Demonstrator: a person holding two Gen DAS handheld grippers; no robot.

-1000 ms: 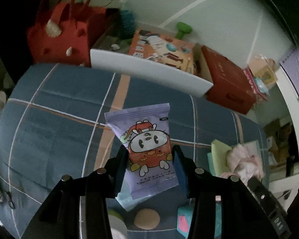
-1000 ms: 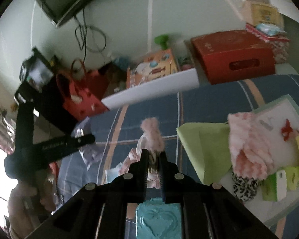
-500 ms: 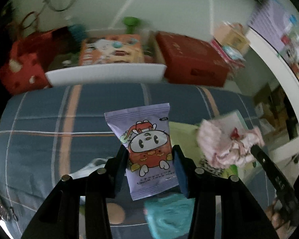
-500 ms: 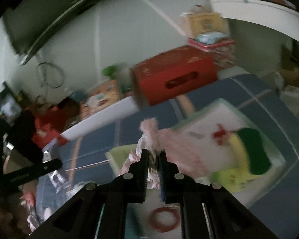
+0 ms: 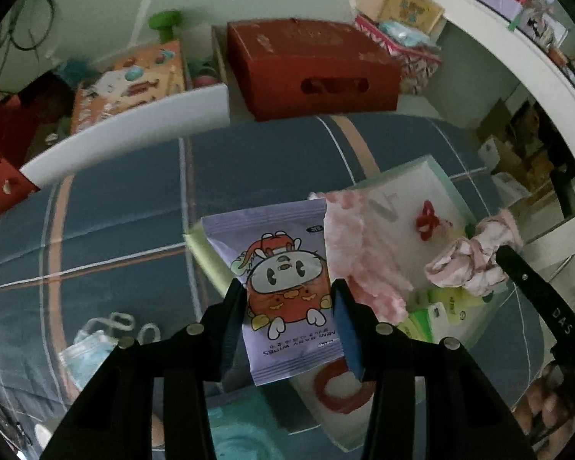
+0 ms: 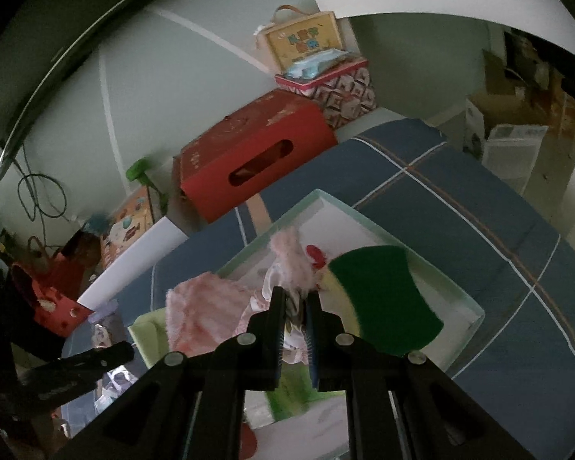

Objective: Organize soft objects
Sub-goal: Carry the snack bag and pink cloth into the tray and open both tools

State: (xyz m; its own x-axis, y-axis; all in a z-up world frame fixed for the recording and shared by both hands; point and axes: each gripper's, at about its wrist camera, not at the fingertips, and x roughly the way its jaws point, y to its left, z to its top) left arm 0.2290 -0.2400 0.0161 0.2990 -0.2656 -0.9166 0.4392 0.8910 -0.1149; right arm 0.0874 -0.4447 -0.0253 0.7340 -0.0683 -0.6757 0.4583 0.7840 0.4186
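Mid-carry right now, both grippers loaded and over the tray (image 6: 467,303), which fills the middle of the right wrist view. My left gripper (image 5: 289,303) is pinching a purple wipes pack (image 5: 283,291) by its sides, pack sitting dead centre of the left view, over the tray's left edge. My right gripper (image 6: 296,310) is clamped nearly flat on a pink scrunchie (image 6: 291,260), which also shows at the right edge of the left view. Already in the tray: a green sponge (image 6: 383,299), a fluffy pink cloth (image 6: 203,314), something small and red. Next move, I reckon, is lowering each onto a bare bit of tray and letting go without burying the sponge. Hard to read: it's dim, the tray's near end is hidden behind my fingers, and the left gripper shows only as a dark bar at lower left of the right view.
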